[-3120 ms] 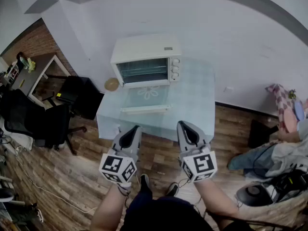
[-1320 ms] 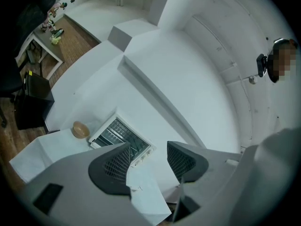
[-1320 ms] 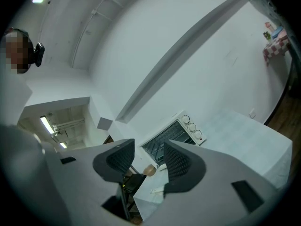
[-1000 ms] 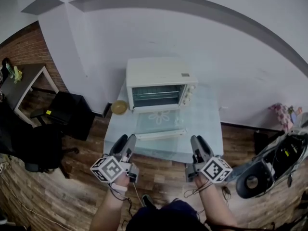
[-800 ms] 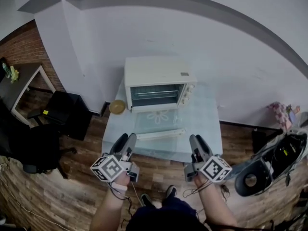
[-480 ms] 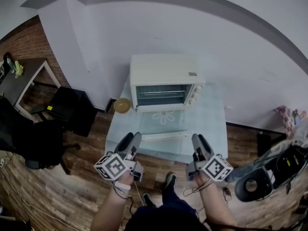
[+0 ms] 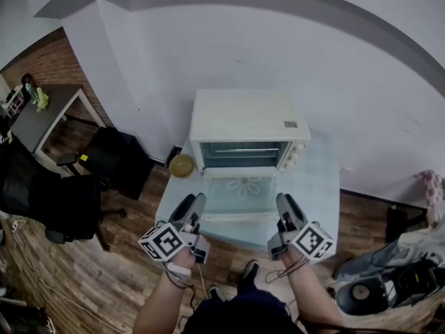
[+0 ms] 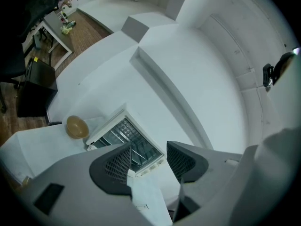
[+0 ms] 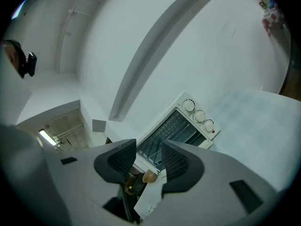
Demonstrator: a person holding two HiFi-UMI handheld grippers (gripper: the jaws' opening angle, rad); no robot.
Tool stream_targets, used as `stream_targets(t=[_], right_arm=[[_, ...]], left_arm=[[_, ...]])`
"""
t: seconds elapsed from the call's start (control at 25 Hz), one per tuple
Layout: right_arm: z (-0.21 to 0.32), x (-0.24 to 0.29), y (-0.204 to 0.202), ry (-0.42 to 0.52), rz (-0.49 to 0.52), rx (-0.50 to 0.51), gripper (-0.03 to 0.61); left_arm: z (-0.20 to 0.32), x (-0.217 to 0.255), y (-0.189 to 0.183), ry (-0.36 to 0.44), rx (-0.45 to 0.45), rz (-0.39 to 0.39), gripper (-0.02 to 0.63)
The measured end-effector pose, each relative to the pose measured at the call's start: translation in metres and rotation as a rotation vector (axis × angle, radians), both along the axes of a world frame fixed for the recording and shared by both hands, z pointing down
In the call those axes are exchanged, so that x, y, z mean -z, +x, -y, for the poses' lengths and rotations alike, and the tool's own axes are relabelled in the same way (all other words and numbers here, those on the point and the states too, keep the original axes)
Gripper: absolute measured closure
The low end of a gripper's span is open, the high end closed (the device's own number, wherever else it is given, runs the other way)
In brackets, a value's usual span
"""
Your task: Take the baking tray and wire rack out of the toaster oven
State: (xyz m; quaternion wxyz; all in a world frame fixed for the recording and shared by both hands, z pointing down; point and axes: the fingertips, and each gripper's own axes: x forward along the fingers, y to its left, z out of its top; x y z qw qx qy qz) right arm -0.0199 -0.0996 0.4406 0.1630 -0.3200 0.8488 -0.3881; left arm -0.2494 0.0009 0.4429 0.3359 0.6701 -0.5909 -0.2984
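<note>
Left gripper, right gripper both hovering, jaws apart, gripping nothing. Toaster oven sitting ahead of both on table, door lying open toward them, wire rack sitting inside. Baking tray too dim to pick out.

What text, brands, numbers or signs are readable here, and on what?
No readable text.
Label on top of the toaster oven: too small to read.
Markings at its knobs: blurred.
Cubes on the left gripper and right gripper: square marker patterns, no words.
</note>
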Motion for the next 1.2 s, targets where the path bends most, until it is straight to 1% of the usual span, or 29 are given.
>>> stream_targets(t=[0.08,0.2,0.24,0.32,0.4,0.48,0.56,0.76,1.0,1.08,1.2], right_arm=[[0.019,-0.006,-0.002,-0.026,0.026,0.016,0.405],[0.045,-0.017,-0.005,-0.071,0.054,0.04,0.408],[0.052,-0.022,-0.006,-0.099,0.065,0.044,0.408],[0.064,-0.037,-0.002,-0.192,0.069,0.027,0.408],[0.078,-0.044,-0.003,-0.233,0.082,0.032,0.41],[0.091,-0.063,0.002,-0.329,0.05,-0.001,0.408],[0.103,-0.074,0.0,-0.383,0.039,-0.015,0.408],[0.128,-0.09,-0.019,-0.408,0.05,-0.018,0.408],[0.158,-0.118,-0.046,-0.447,0.049,-0.06,0.408],[0.164,-0.125,-0.055,-0.454,0.045,-0.066,0.408],[0.176,-0.134,-0.065,-0.458,0.036,-0.075,0.408]], left_arm=[[0.019,-0.005,0.005,-0.01,0.009,-0.029,0.383],[0.044,-0.015,0.009,-0.047,0.032,-0.049,0.383],[0.051,-0.019,0.011,-0.059,0.041,-0.057,0.384],[0.065,-0.026,0.014,-0.081,0.063,-0.083,0.385],[0.077,-0.033,0.016,-0.108,0.093,-0.104,0.387],[0.089,-0.04,0.017,-0.127,0.118,-0.122,0.387],[0.103,-0.047,0.018,-0.137,0.134,-0.136,0.387],[0.136,-0.074,0.012,-0.179,0.157,-0.165,0.387],[0.18,-0.113,-0.005,-0.221,0.147,-0.193,0.387],[0.195,-0.123,-0.01,-0.219,0.136,-0.197,0.387],[0.216,-0.131,-0.016,-0.194,0.128,-0.206,0.387]])
